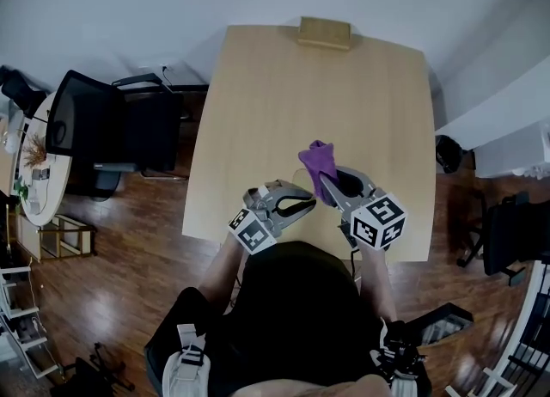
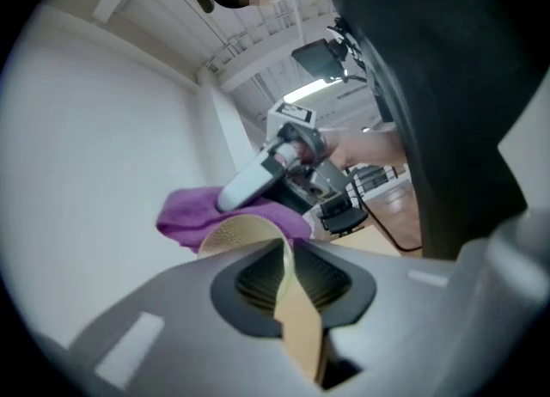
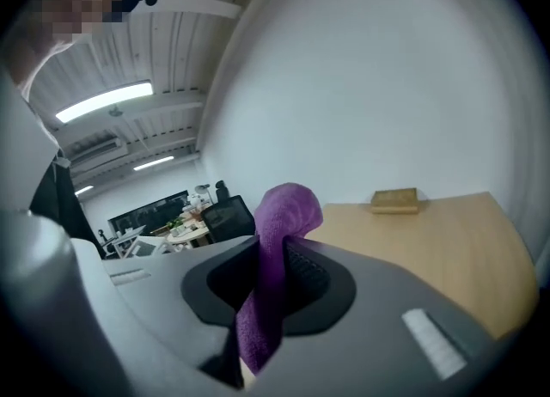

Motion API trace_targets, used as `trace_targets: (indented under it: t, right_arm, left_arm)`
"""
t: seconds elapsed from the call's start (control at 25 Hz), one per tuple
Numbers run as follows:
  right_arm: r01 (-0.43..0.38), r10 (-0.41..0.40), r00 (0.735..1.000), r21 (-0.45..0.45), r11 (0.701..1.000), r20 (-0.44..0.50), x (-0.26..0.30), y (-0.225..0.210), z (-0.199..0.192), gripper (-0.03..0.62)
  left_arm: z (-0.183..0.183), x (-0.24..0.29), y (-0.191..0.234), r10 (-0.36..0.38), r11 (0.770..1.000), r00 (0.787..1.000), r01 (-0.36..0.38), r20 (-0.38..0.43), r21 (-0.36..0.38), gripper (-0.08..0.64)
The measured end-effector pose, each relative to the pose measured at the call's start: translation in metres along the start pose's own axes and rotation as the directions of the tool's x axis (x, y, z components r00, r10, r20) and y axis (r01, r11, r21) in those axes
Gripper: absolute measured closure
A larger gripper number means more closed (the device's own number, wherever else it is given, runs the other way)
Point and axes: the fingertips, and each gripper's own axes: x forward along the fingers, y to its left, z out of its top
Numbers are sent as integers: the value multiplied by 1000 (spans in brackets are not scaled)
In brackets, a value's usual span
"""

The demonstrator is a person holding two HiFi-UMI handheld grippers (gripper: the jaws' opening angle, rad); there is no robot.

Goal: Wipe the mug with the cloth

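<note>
Both jaws are loaded. My left gripper [image 2: 288, 277] is clenched on the wall of the tan mug [image 2: 243, 234], whose rim curls up just past the pads. My right gripper [image 3: 273, 277] is clamped on the purple cloth [image 3: 288, 210], a fold standing up above the jaws.

Both are held at the near edge of the table [image 1: 318, 86], about mid-way along it, well apart from the wooden block [image 1: 324, 33] at the far edge. From the left gripper view the cloth sits right against the far side of the rim, so I judge the wiping is under way. I can't tell how much of the mug has been covered; the body and inside probably still need passes.
</note>
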Motion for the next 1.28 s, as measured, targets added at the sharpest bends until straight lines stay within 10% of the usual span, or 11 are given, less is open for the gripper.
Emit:
trace_targets:
  t: [0.28, 0.48, 0.68, 0.88, 0.96, 1.12, 1.2, 1.28]
  right_arm:
    - [171, -163, 983, 93, 981, -89, -20, -74, -38, 529]
    - [-5, 5, 1000, -24, 1000, 21, -11, -4, 26, 528]
    - [-106, 99, 992, -87, 991, -84, 11, 20, 11, 529]
    - [71, -65, 988, 38, 997, -137, 1, -61, -32, 528]
    - [163, -153, 982, 79, 983, -114, -11, -85, -40, 529]
    - [201, -208, 976, 92, 975, 67, -27, -75, -8, 529]
    - [147, -152, 978, 42, 988, 146, -22, -42, 14, 528]
    - [71, -62, 983, -46, 996, 170, -9, 0, 25, 529]
  left_arm:
    - [1, -12, 0, 17, 1000, 1000, -17, 8, 3, 512]
    - [-11, -8, -5, -34, 997, 998, 37, -54, 65, 512]
    - [-4, -3, -8, -46, 993, 997, 52, -56, 103, 511]
    - [10, -18, 17, 61, 990, 993, -47, 98, -136, 505]
    - [14, -29, 41, 186, 903, 968, -100, 170, -418, 512]
    - [6, -42, 80, 382, 590, 896, -46, 228, -806, 514]
    - [-1, -40, 85, 410, 494, 883, -3, 230, -869, 514]
    - [-1, -34, 86, 407, 449, 884, 26, 230, -893, 514]
